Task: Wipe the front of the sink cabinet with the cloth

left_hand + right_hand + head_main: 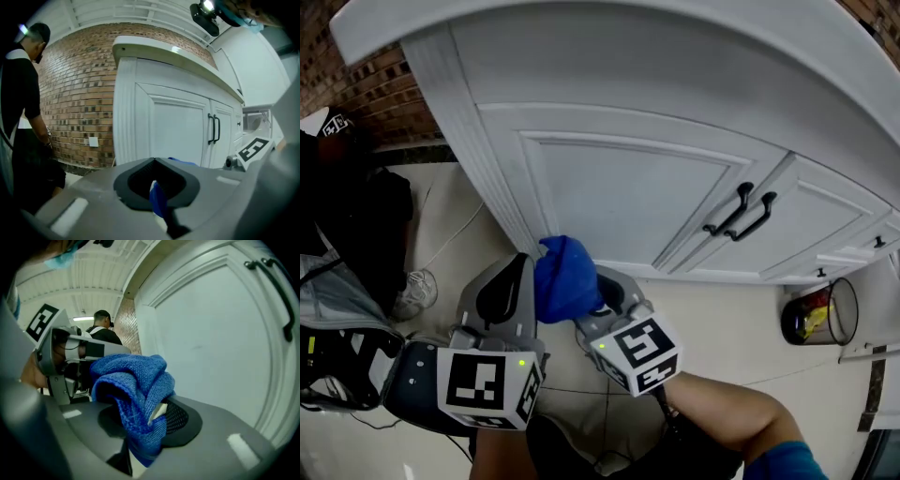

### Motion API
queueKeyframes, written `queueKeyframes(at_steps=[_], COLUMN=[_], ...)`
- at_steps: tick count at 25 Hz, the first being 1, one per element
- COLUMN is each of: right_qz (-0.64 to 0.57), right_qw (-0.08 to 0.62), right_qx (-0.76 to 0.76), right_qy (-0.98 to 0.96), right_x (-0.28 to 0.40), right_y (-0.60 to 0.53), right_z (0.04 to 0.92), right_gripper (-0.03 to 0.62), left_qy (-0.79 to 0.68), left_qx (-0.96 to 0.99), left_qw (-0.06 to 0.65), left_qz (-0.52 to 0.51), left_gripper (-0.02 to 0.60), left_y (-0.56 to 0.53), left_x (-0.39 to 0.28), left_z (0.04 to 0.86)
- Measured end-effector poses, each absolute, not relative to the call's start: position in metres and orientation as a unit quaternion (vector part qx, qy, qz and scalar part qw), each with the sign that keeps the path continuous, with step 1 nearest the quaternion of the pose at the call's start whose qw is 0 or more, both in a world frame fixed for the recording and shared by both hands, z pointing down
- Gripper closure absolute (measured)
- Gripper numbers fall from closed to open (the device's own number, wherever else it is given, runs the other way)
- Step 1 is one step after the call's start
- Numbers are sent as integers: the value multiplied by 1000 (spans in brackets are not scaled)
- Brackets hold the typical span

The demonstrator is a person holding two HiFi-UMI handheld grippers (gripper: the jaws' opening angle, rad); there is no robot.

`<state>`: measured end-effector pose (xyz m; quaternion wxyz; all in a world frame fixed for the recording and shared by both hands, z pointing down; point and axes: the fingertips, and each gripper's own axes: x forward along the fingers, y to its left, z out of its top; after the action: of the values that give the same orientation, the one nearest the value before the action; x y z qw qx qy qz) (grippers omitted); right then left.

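At the far left is the dark red brick wall (366,84), which I want to stay off; my surface begins at the fluted white corner post (478,141) of the white panelled sink cabinet (628,187). The left gripper (517,281) is closed, and its own view shows only a thin fold of the blue terry cloth (565,278) pinched between the jaws. The cloth sits bunched between the two grippers, low down, at the bottom left corner of the left door; I cannot tell from these views whether it already touches the paint. The right gripper (607,292) is clamped on the same cloth, and the bigger bundle stands up above its jaws.

I judge that the wipe is only at its start, because most of the front lies to the right and above. To do it well, I would lean the soft bundle on the door and not the hard jaw tips; I would move both grippers as one, since the left pinch looks small and a pull apart could draw the fold out. I would stroke to the right along the recessed panel, follow the moulding, and go slowly around the pair of black bar handles (741,214), where the cloth may catch; low strokes should end before the small dark waste bin (820,317) on the floor.
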<state>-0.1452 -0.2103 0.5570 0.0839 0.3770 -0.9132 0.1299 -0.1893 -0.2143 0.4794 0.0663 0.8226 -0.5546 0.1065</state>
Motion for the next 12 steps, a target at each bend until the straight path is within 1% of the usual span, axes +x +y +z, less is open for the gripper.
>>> queueKeyframes(at_steps=[3,6,9,12], right_qz=[120,116,109,107], right_qw=[70,68,76,84], right_qx=[368,375,389,405], right_qy=[-919,-917,-912,-904], right_x=[-195,-227,-234,-223], right_y=[-223,-235,-246,-252], right_z=[558,566,577,584], right_gripper=[454,453,454,454], left_qy=[-579,-592,-597,-597], left_qx=[804,792,788,789], left_qw=[74,81,87,91], left_qz=[118,123,123,115], left_gripper=[578,578,578,578], left_y=[-214,-211,-208,-208], left_x=[-227,-253,-266,-269], left_z=[488,492,495,492])
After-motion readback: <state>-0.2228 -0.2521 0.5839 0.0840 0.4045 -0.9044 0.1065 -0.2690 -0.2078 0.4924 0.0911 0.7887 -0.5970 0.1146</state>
